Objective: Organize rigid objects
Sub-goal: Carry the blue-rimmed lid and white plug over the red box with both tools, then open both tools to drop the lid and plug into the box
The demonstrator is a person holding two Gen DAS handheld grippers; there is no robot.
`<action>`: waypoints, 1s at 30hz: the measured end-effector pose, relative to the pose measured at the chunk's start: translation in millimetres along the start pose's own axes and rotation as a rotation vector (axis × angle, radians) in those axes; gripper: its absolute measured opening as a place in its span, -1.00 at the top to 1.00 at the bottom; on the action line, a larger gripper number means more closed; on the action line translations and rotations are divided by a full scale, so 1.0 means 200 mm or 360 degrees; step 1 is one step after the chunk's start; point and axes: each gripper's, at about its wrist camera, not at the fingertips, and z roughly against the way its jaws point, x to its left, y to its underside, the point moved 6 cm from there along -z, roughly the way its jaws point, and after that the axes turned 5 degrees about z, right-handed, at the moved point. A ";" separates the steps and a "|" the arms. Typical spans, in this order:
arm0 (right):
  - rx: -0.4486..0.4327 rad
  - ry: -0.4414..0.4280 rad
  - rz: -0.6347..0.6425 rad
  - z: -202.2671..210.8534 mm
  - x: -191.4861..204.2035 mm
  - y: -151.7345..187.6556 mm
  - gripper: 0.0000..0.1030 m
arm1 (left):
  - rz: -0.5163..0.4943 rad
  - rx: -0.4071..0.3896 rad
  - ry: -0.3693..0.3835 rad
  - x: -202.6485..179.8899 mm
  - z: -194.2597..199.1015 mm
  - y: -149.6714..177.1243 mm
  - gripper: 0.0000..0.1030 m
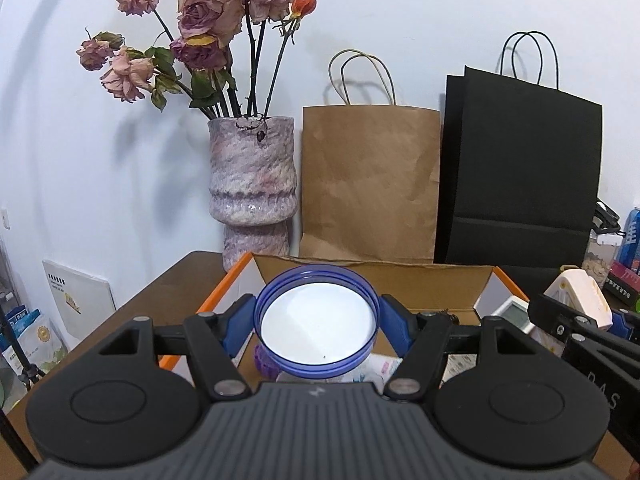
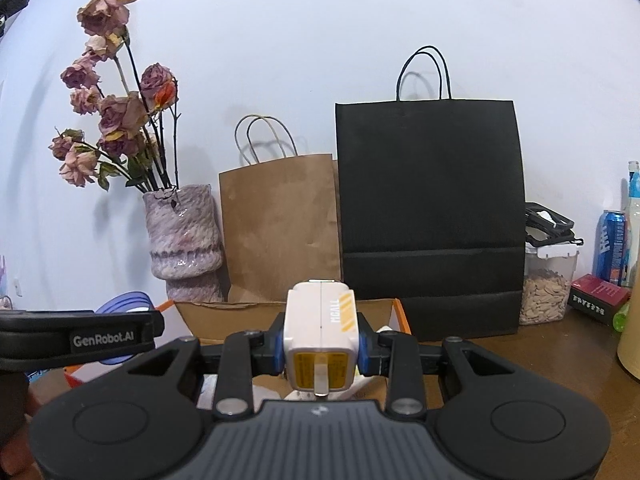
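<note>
Two tongs hold lid and charger above box.

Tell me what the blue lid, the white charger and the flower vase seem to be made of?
Blue lid: translucent plastic, going by its see-through ribbed rim, with a matte white liner.
White charger: smooth moulded plastic, seam down the middle, printed yellow label.
Vase: likely glazed ceramic; bumpy mottled pink-grey surface with shiny highlights.

The blue lid hides much of the cardboard box floor; the white charger covers more, and its label print is unreadable.
</note>
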 end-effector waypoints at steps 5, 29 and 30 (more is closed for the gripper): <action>-0.0006 -0.0001 0.0018 -0.08 0.00 -0.01 0.40 | -0.0009 -0.0012 -0.0011 0.00 -0.07 -0.03 -0.33; 0.0077 0.0010 0.0089 -0.40 0.00 0.00 0.40 | -0.0099 -0.0009 -0.0057 0.01 -0.34 -0.06 -0.34; 0.0090 0.0003 0.0089 -0.41 0.00 0.01 0.39 | -0.0103 -0.0013 -0.0063 0.02 -0.34 -0.06 -0.37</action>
